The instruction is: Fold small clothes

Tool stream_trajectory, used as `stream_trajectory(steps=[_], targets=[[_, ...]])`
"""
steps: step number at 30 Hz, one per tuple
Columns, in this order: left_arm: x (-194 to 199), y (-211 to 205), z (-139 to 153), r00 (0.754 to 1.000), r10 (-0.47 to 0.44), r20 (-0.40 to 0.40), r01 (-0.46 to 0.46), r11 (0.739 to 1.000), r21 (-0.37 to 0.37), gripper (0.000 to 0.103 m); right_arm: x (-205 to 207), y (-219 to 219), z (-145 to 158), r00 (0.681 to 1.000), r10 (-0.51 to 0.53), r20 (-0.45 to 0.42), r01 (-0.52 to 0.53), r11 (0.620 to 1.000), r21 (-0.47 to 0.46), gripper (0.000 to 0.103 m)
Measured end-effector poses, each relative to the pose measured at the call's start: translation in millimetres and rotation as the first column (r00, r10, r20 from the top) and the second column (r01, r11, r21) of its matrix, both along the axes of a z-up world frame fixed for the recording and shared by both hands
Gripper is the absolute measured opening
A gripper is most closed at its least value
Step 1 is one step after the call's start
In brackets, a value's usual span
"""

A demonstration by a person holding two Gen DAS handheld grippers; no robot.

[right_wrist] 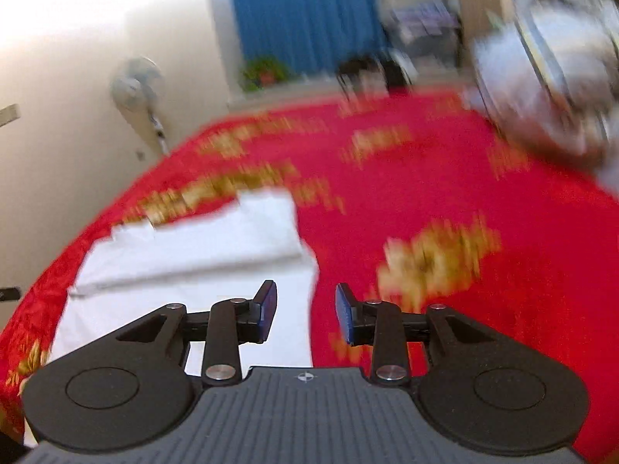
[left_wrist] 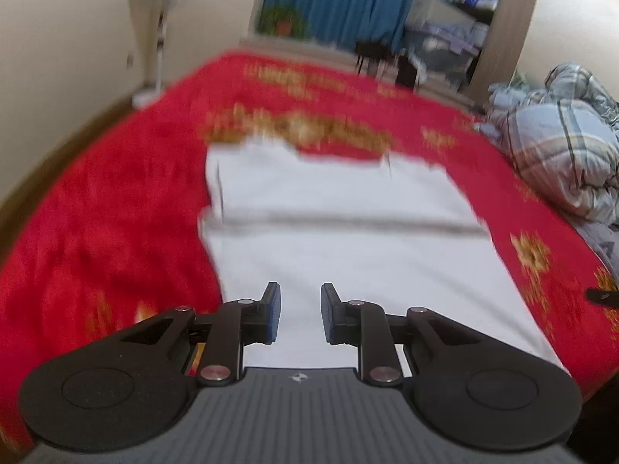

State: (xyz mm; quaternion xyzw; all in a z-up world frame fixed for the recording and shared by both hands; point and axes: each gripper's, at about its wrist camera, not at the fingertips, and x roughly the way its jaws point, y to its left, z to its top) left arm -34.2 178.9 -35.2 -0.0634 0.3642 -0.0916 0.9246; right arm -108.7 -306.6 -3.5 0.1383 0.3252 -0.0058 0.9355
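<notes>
White garment (left_wrist: 340, 232) lies flat on red bedspread (left_wrist: 116, 212), one fold already laid across it. Left tool (left_wrist: 300, 313) and right tool (right_wrist: 305, 311): both released, nothing between pads. Next fold, judged: pinch near corners together, lift low, keep edges aligned.

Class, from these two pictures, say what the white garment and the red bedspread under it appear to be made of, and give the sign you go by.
White garment: probably thin woven or knit cotton, matt; it lies flat with a soft fold line across it. Red bedspread: seems a plush, fleecy fabric with gold patterning; its surface looks fuzzy and slightly sheeny, though motion blur leaves this open.
</notes>
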Motion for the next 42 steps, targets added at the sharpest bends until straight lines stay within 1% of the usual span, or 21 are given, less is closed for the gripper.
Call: stream_trajectory(steps=[2,5,7,9,12,14,18,24,26,28,32,33,34,35,36,37,39,40,42], targets=[[-12.0,-1.6,-16.0,0.997,0.012,-0.081,-0.012,1.000,0.003,0.025,0.3,-0.6,-21.7,0.995,0.011,-0.101,-0.010,1.000,0.016,0.035],[-23.4,-4.2,-37.6,0.984,0.030,-0.175,-0.024,0.999,0.036,0.025,4.6,5.5,-41.4,0.981,0.046,-0.187,-0.045,0.999,0.008,0.035],[-25.6,-1.3,-46.4,0.977,0.057,-0.203,-0.047,0.997,0.054,0.025,5.1,6.7,-51.2,0.972,0.043,-0.230,-0.043,0.999,0.006,0.035],[-27.1,2.0,-53.1,0.971,0.081,-0.226,-0.068,0.996,0.063,0.025,5.8,5.4,-59.5,0.963,0.045,-0.267,-0.038,0.999,0.031,0.035],[-29.4,13.1,-64.7,0.953,0.116,-0.280,-0.104,0.993,0.059,0.025,10.4,8.2,-70.7,0.948,0.050,-0.315,-0.037,0.998,0.049,0.035],[-29.0,18.2,-69.3,0.943,0.126,-0.307,-0.117,0.992,0.048,0.025,12.1,10.4,-77.8,0.937,0.052,-0.345,-0.043,0.998,0.035,0.035],[-26.5,16.4,-73.4,0.937,0.125,-0.326,-0.111,0.992,0.060,0.025,15.8,12.6,-89.3,0.919,0.034,-0.393,-0.043,0.999,-0.013,0.035],[-22.7,16.1,-76.7,0.928,0.159,-0.336,-0.139,0.987,0.083,0.025,18.6,21.6,-93.5,0.917,0.051,-0.396,-0.080,0.995,-0.059,0.037],[-21.9,17.7,-77.8,0.923,0.183,-0.338,-0.159,0.983,0.097,0.025,18.3,23.4,-93.1,0.918,0.057,-0.392,-0.088,0.994,-0.060,0.037],[-21.0,19.9,-78.9,0.917,0.195,-0.348,-0.174,0.980,0.092,0.025,17.5,23.0,-92.4,0.920,0.062,-0.388,-0.087,0.995,-0.046,0.037],[-20.0,15.2,-79.9,0.919,0.169,-0.355,-0.151,0.986,0.077,0.025,17.7,24.8,-92.3,0.920,0.079,-0.383,-0.099,0.995,-0.032,0.035],[-19.9,13.0,-79.9,0.922,0.162,-0.353,-0.141,0.986,0.084,0.024,17.9,26.0,-92.0,0.920,0.085,-0.381,-0.106,0.994,-0.033,0.032],[-20.0,11.7,-79.8,0.924,0.156,-0.348,-0.134,0.987,0.087,0.010,17.9,26.9,-91.6,0.921,0.092,-0.379,-0.112,0.993,-0.032,0.025],[-20.8,11.4,-78.1,0.929,0.149,-0.340,-0.130,0.988,0.078,0.004,17.8,27.9,-90.8,0.922,0.101,-0.374,-0.119,0.993,-0.026,0.019],[-22.4,11.7,-75.4,0.935,0.147,-0.323,-0.133,0.989,0.068,0.004,17.7,28.3,-89.4,0.923,0.108,-0.368,-0.123,0.992,-0.016,0.005],[-24.7,11.7,-71.3,0.943,0.141,-0.302,-0.129,0.990,0.058,0.004,17.2,27.5,-86.8,0.927,0.111,-0.358,-0.118,0.993,0.000,0.004],[-27.5,9.9,-69.1,0.946,0.136,-0.293,-0.124,0.991,0.057,0.004,15.2,23.9,-77.7,0.942,0.097,-0.320,-0.095,0.995,0.022,0.004],[-27.5,9.8,-71.1,0.942,0.134,-0.307,-0.123,0.991,0.053,0.005,14.1,21.8,-72.6,0.951,0.093,-0.296,-0.087,0.996,0.030,0.004],[-24.8,9.7,-77.3,0.930,0.120,-0.348,-0.116,0.993,0.033,0.006,14.6,19.8,-70.3,0.953,0.092,-0.288,-0.084,0.996,0.038,0.004]])
